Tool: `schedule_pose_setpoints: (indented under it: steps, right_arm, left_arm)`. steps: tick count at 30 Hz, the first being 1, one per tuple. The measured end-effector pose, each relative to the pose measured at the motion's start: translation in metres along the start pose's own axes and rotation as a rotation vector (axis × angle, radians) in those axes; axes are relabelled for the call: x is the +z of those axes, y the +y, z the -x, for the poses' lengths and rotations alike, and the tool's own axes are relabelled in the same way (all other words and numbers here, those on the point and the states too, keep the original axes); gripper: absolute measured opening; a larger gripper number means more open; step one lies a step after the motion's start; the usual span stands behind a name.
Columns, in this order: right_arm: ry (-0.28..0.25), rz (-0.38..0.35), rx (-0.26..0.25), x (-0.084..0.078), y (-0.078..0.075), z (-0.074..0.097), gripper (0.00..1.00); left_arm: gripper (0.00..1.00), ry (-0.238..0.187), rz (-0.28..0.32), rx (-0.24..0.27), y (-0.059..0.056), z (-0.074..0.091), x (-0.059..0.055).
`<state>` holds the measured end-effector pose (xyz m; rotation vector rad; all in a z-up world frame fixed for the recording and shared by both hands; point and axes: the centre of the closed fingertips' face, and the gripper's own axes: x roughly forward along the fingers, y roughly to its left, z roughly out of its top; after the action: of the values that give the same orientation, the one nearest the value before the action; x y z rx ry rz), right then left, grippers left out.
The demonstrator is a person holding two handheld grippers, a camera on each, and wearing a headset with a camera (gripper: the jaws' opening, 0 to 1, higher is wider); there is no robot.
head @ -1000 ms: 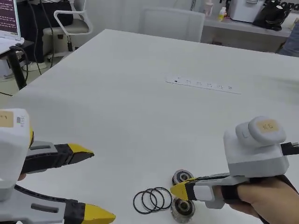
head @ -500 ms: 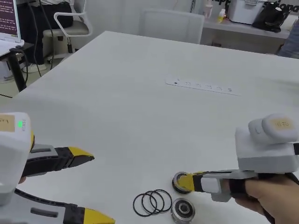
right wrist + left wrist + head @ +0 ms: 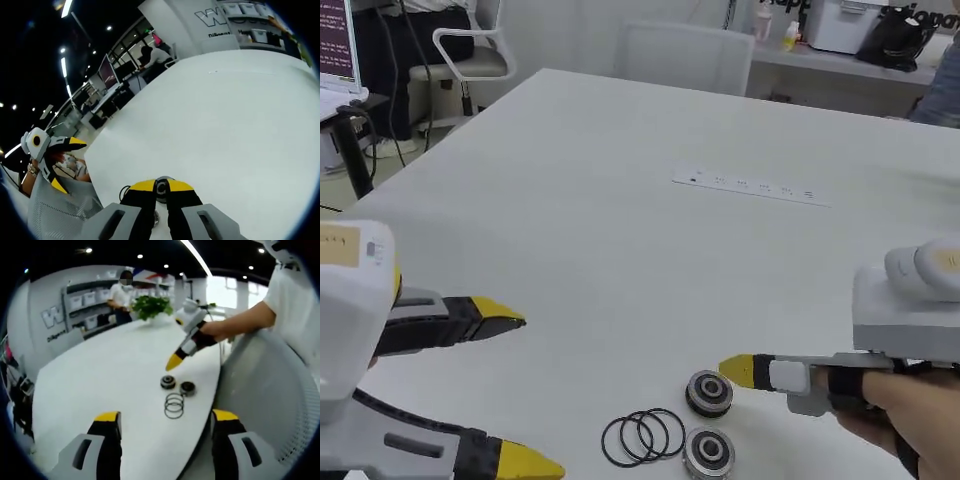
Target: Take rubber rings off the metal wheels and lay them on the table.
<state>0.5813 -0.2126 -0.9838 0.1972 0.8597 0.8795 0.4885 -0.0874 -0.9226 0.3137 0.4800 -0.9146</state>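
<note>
rubber rings (image 3: 642, 435), three, lie overlapped on the table (image 3: 620, 250) just beside two metal wheels (image 3: 709, 393). right gripper (image 3: 735, 370): jaws nearly together, empty, tip at the farther one. left gripper (image 3: 527, 393): jaws wide apart, empty. judged between rings; next move needs the right jaws parted to catch that wheel's ring.

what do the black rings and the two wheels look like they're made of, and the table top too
Rings: thin matte black loops lying flat and overlapped, likely rubber. Far wheel and near wheel: shiny grey rims with bright glints around dark centres, so probably metal, like bearings. Table: smooth matte white surface with little glare, perhaps laminate or painted board; the look leaves that open.
</note>
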Motion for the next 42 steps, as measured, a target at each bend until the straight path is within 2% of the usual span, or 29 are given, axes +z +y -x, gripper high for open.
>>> schedule_pose_setpoints:
  steps: [9, 13, 22, 26, 29, 31, 33, 36, 39, 42]
  right_arm:
    - [-0.009, -0.035, -0.025, -0.002, -0.003, 0.003, 0.04]
    - [-0.012, -0.039, -0.028, -0.002, -0.003, 0.004, 0.04]
    - [-0.014, -0.048, -0.036, -0.002, -0.005, 0.005, 0.04]
    - [-0.019, -0.054, -0.039, -0.001, -0.008, 0.006, 0.04]
    - [-0.018, -0.058, -0.044, -0.001, -0.01, 0.006, 0.04]
    - [-0.018, -0.06, -0.047, -0.001, -0.011, 0.007, 0.04]
    - [-0.019, -0.062, -0.051, -0.001, -0.013, 0.007, 0.04]
    - [-0.019, -0.064, -0.057, -0.002, -0.014, 0.007, 0.04]
    - [-0.019, -0.067, -0.058, -0.002, -0.015, 0.008, 0.04]
    - [-0.013, -0.062, -0.062, -0.004, -0.015, 0.008, 0.04]
  left_arm:
    - [0.74, -0.029, -0.118, -0.002, 0.011, -0.003, 0.04]
    - [0.74, -0.051, -0.162, -0.02, 0.012, -0.005, 0.058]
    - [0.73, -0.065, -0.241, -0.043, 0.015, -0.015, 0.085]
    - [0.72, -0.071, -0.296, -0.07, 0.015, -0.027, 0.099]
    - [0.67, -0.081, -0.311, -0.066, 0.019, -0.038, 0.11]
    - [0.66, -0.1, -0.321, -0.072, 0.02, -0.046, 0.12]
    - [0.66, -0.12, -0.326, -0.082, 0.024, -0.054, 0.126]
    - [0.62, -0.139, -0.333, -0.093, 0.024, -0.069, 0.136]
    - [0.56, -0.138, -0.322, -0.093, 0.025, -0.085, 0.138]
    - [0.56, -0.151, -0.299, -0.108, 0.022, -0.099, 0.138]
